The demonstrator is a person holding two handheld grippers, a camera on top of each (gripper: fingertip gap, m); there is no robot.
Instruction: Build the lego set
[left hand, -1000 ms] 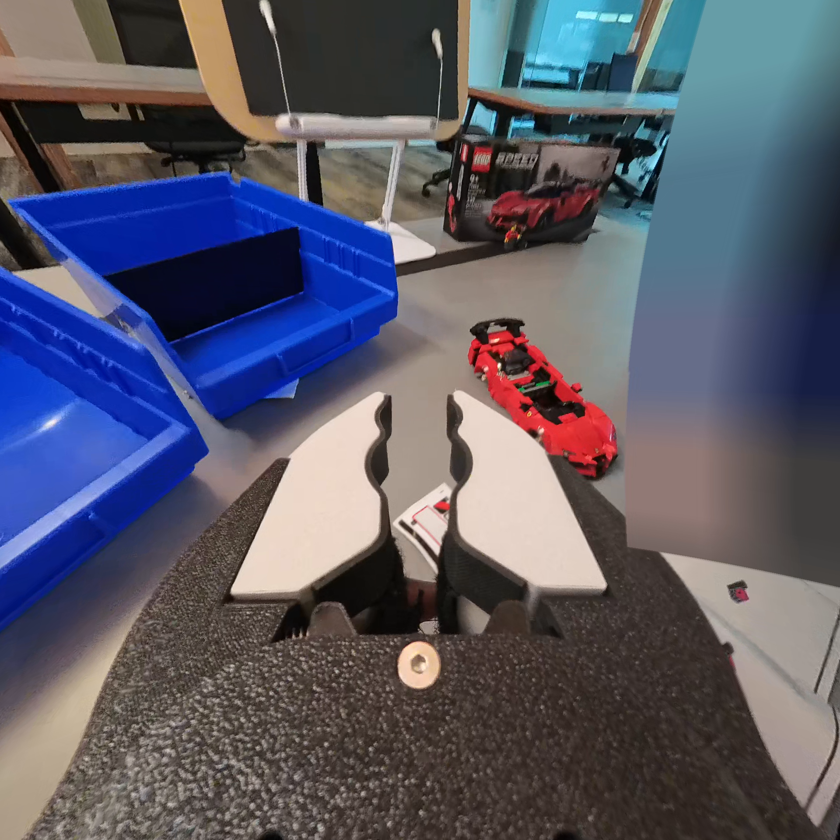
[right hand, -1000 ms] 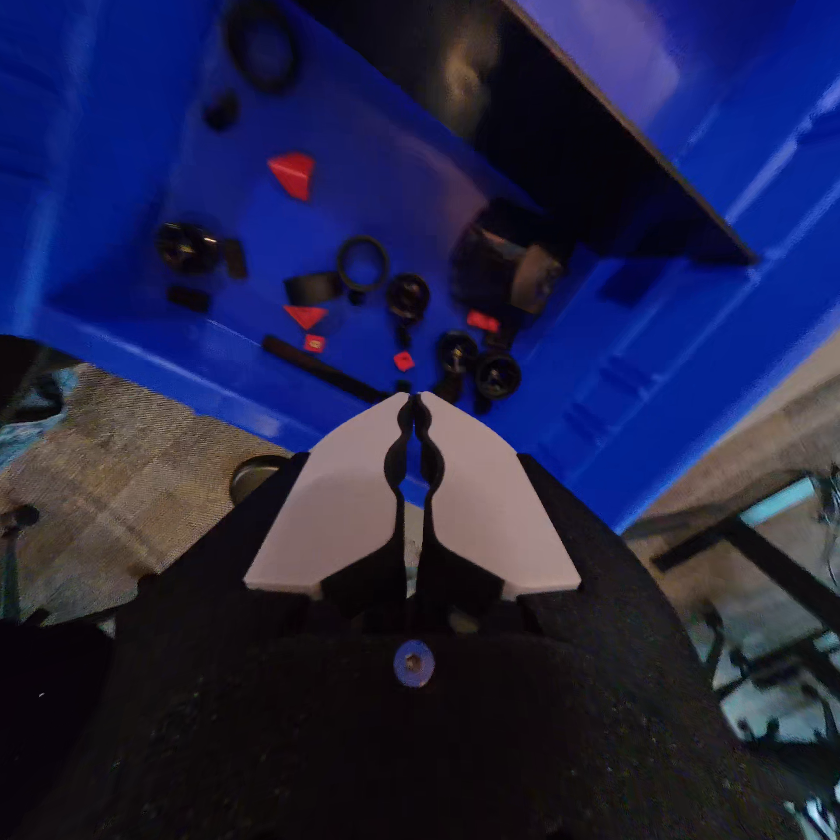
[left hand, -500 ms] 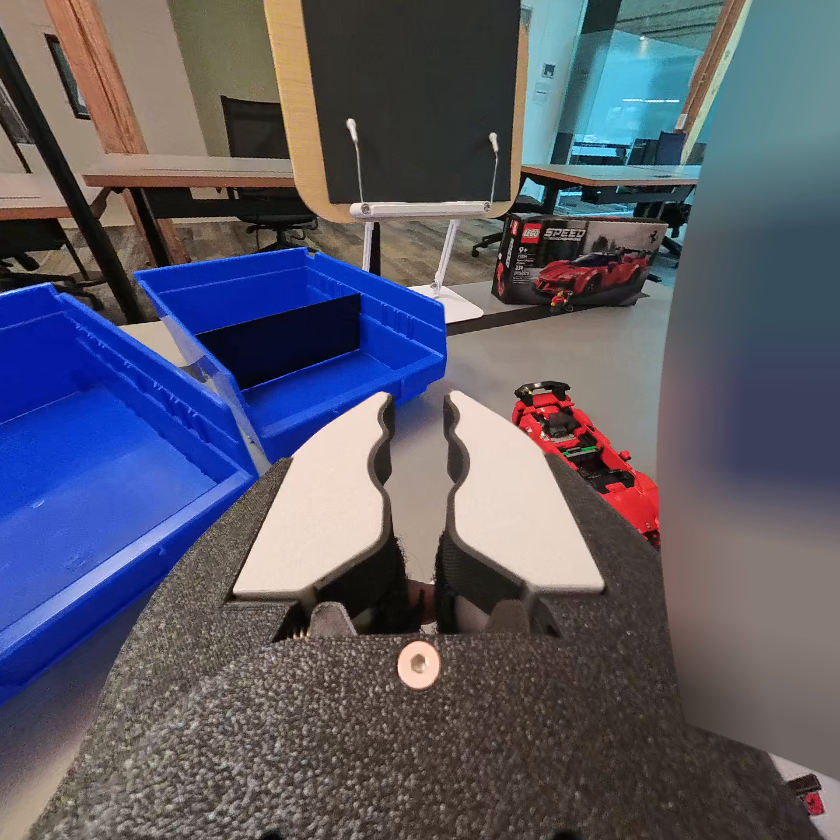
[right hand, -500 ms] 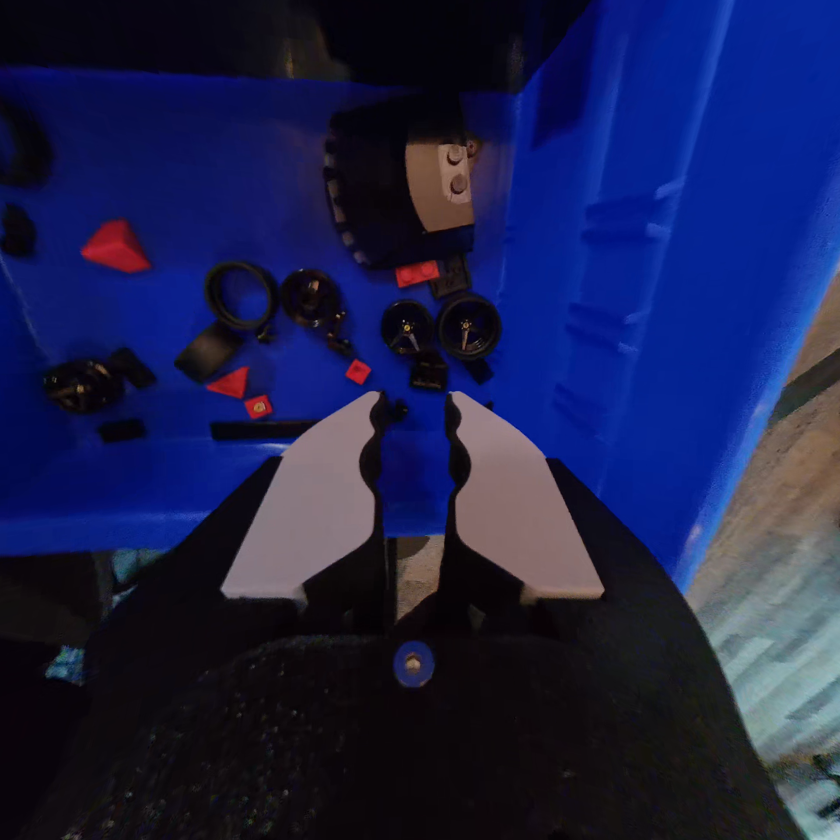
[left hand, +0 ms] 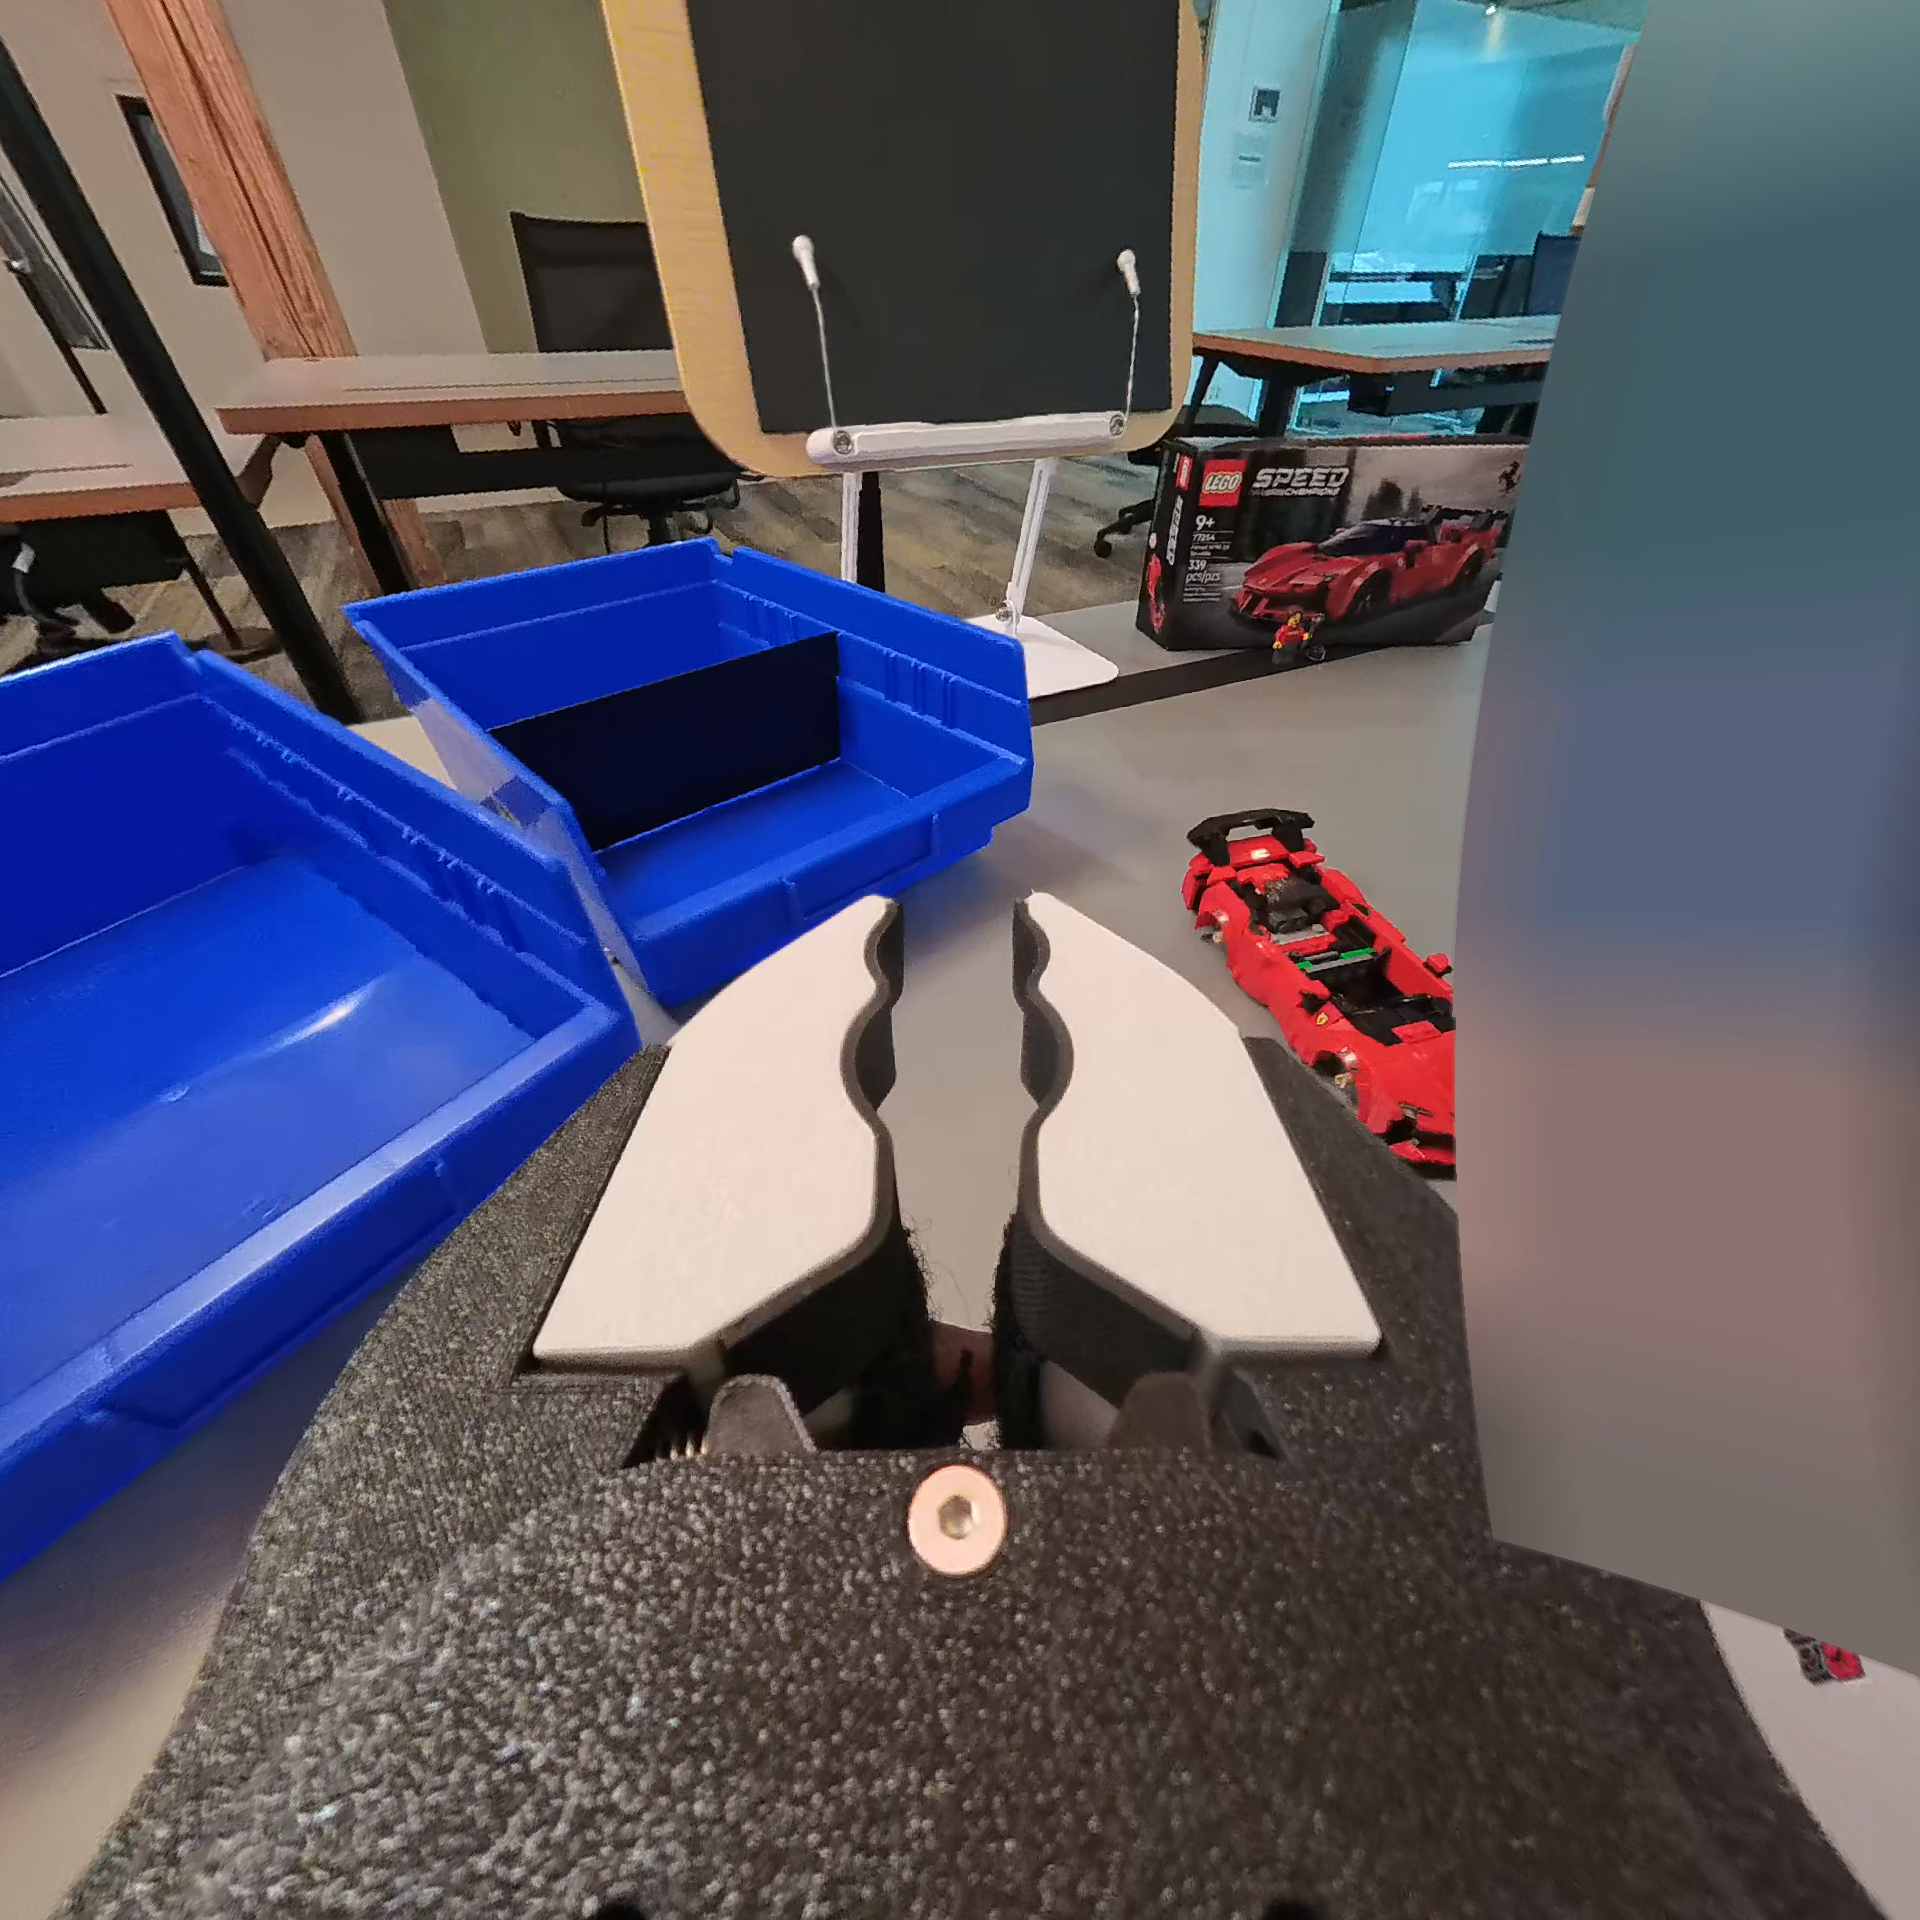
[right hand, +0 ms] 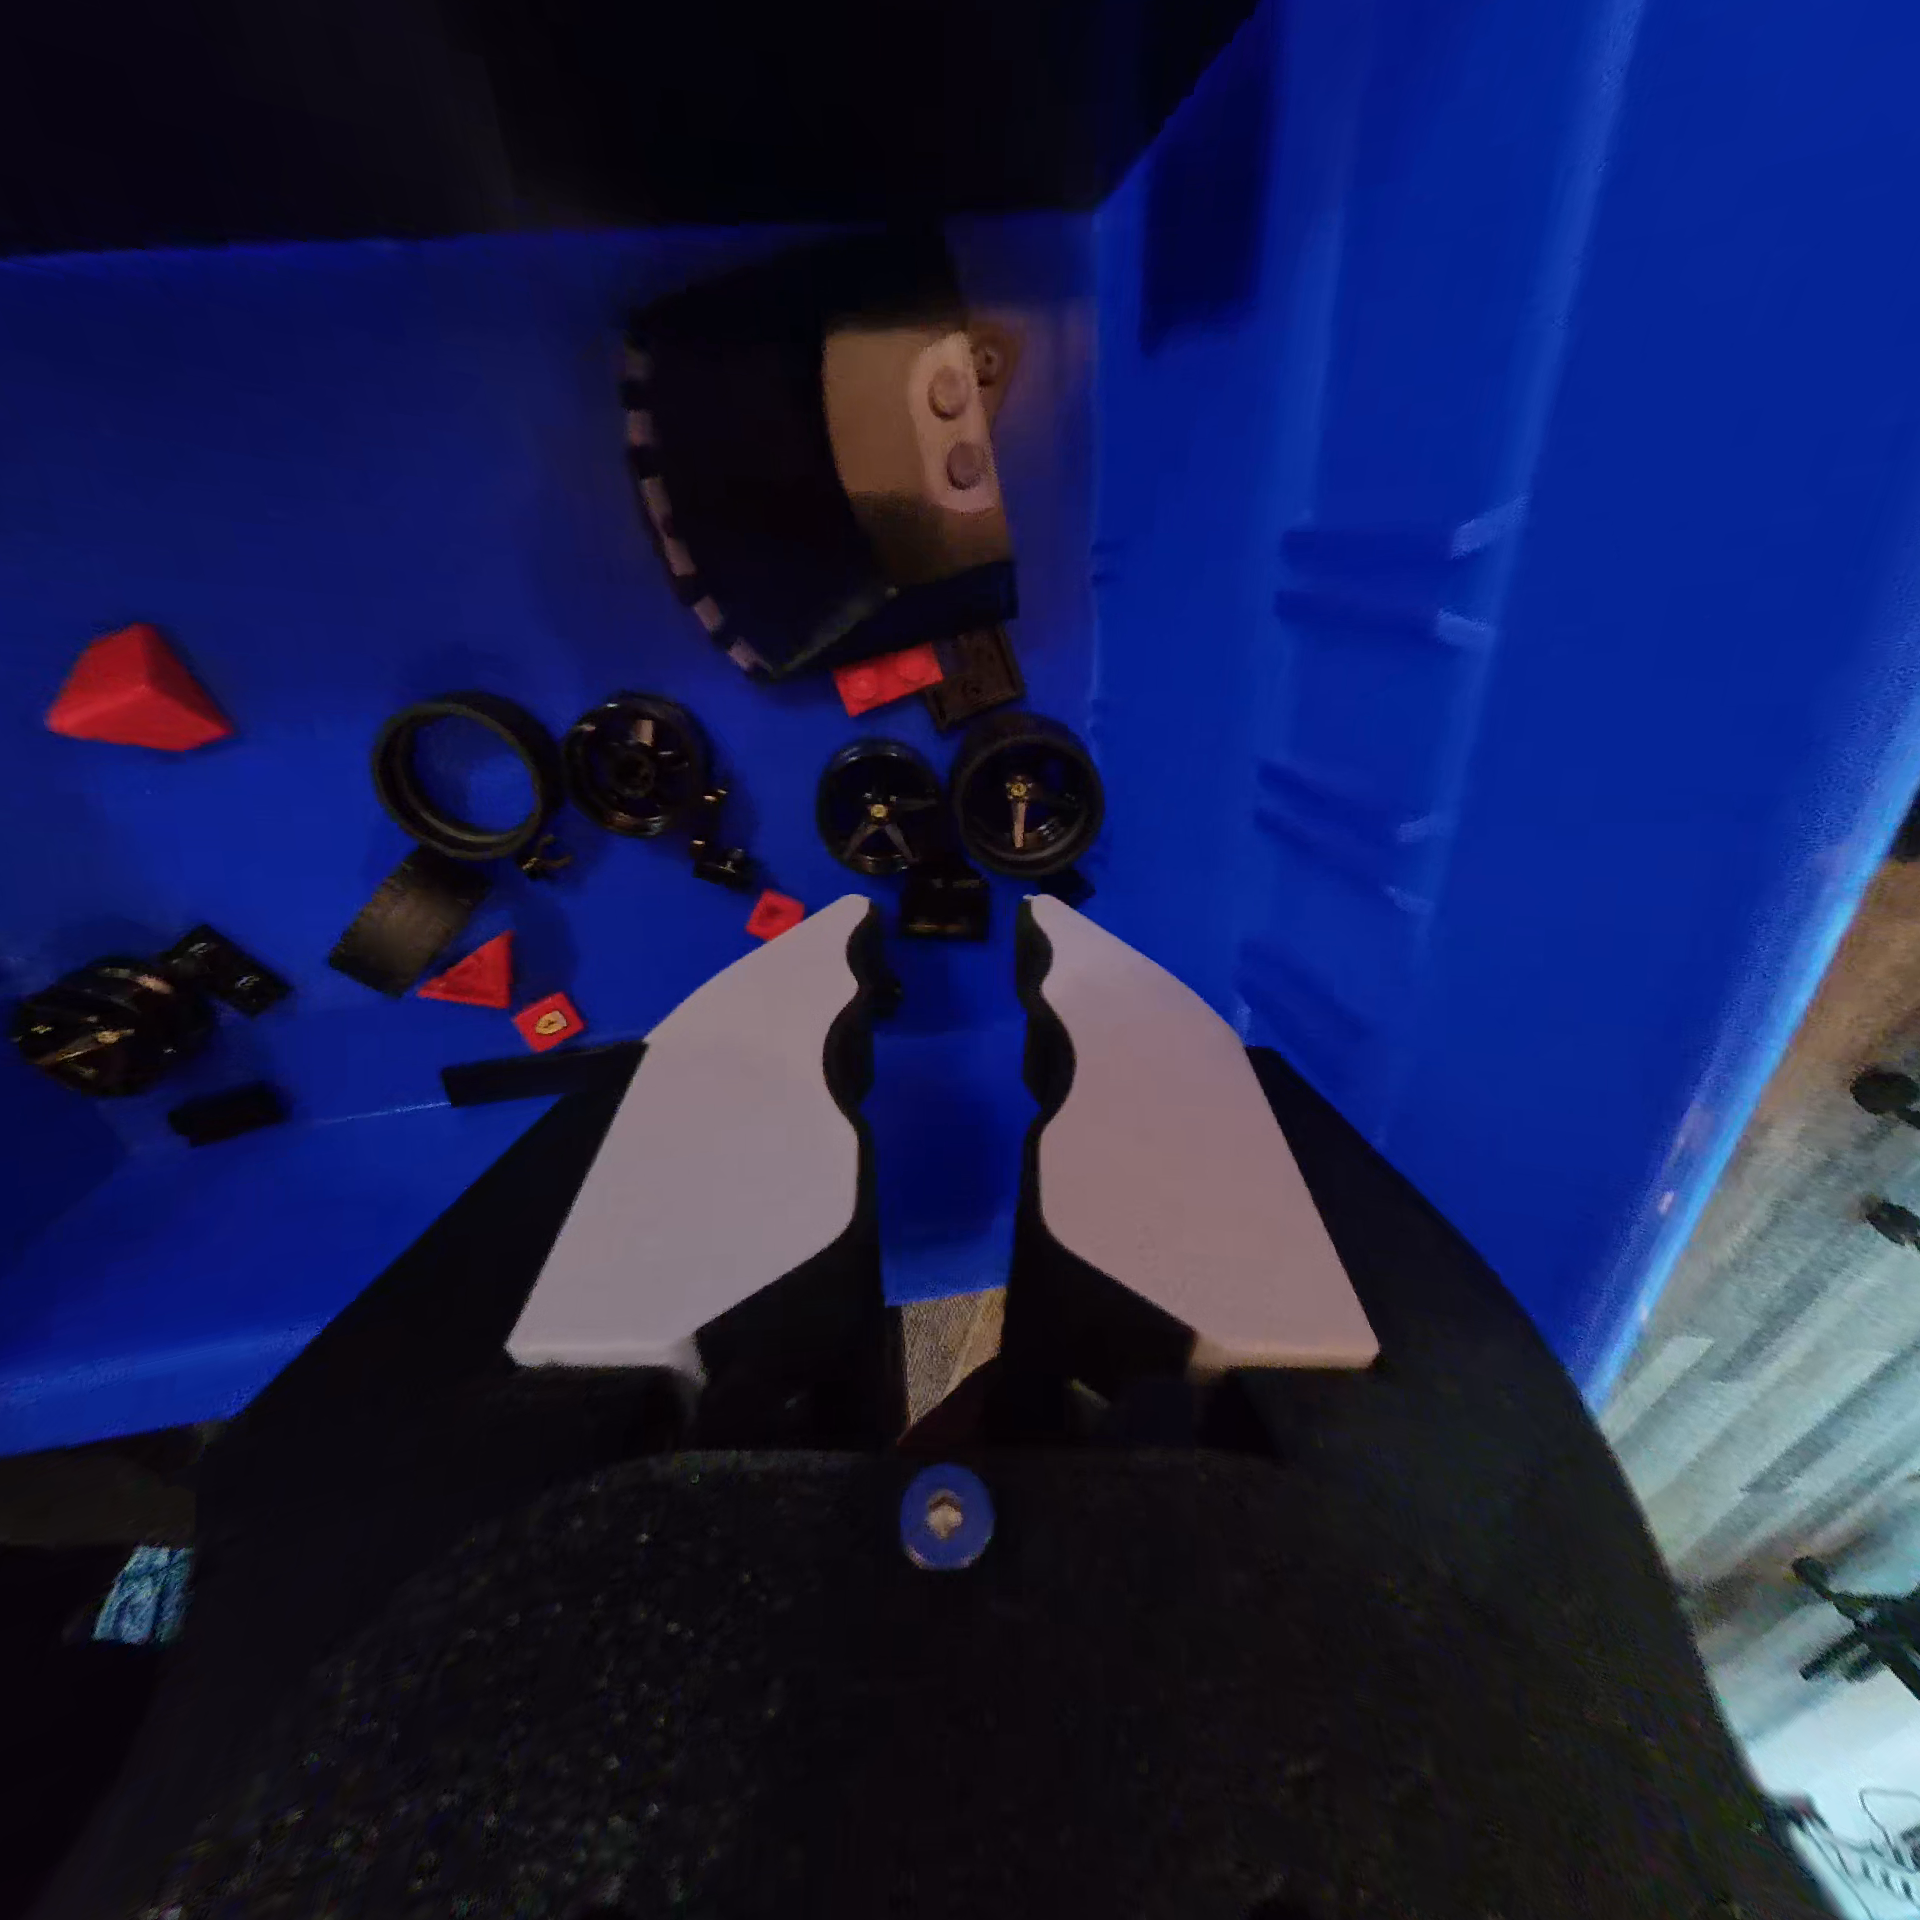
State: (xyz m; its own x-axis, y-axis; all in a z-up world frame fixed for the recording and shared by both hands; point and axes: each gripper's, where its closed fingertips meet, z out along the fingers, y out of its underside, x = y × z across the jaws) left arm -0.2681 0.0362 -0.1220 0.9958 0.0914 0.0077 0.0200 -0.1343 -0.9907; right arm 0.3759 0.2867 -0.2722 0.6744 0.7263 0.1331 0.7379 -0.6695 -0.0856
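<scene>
While the left gripper (left hand: 954, 914) hangs parted and empty over the tabletop (left hand: 1195, 769), the right gripper (right hand: 945, 914), jaws apart, points into a blue bin (right hand: 1455, 520) of loose pieces.

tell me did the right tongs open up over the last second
Yes. The right tongs were nearly shut a second ago over the bin's front edge; now they are open, pointing at the two wheels near its wall.
</scene>
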